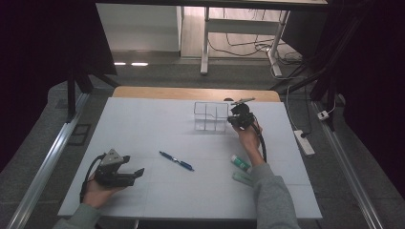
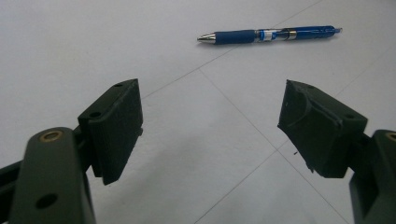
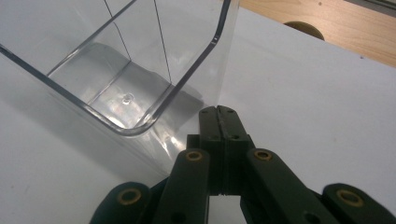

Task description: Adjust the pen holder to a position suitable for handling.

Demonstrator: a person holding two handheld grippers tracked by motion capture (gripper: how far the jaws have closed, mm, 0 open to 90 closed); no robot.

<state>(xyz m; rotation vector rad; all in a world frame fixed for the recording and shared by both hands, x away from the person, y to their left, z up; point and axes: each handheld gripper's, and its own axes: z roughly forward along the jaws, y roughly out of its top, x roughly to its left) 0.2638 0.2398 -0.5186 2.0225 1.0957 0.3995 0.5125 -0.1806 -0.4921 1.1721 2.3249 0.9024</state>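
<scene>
The worktop (image 1: 143,124) is white, with a strip of bare wood along its far edge. A clear plastic box (image 1: 210,116) stands on it, toward the far side and a bit right of the middle. Thin clear walls split the box into parts.

The right claw (image 1: 235,120) is at the right side of that box. In the right gripper view the right claw (image 3: 219,114) has its two black jaws pressed flat together, with nothing between them. Its tip is just beside a rounded corner of the clear box (image 3: 119,100), low down by the outer wall. I cannot tell if the tip touches the wall. The part of the box that shows there has nothing in it.

The left claw (image 1: 136,172) rests near the front left of the worktop, held in the person's left hand (image 1: 102,188). In the left gripper view the left claw (image 2: 210,123) has its jaws spread wide, and only the white worktop lies between them.

A blue pen (image 1: 176,161) lies flat near the middle of the worktop, between the two hands and well apart from the box. In the left gripper view the pen (image 2: 268,35) lies past the spread jaws, not touching them.

Two small pale green things (image 1: 241,171) lie by the person's right sleeve (image 1: 272,195). They are too small to tell what they are.
</scene>
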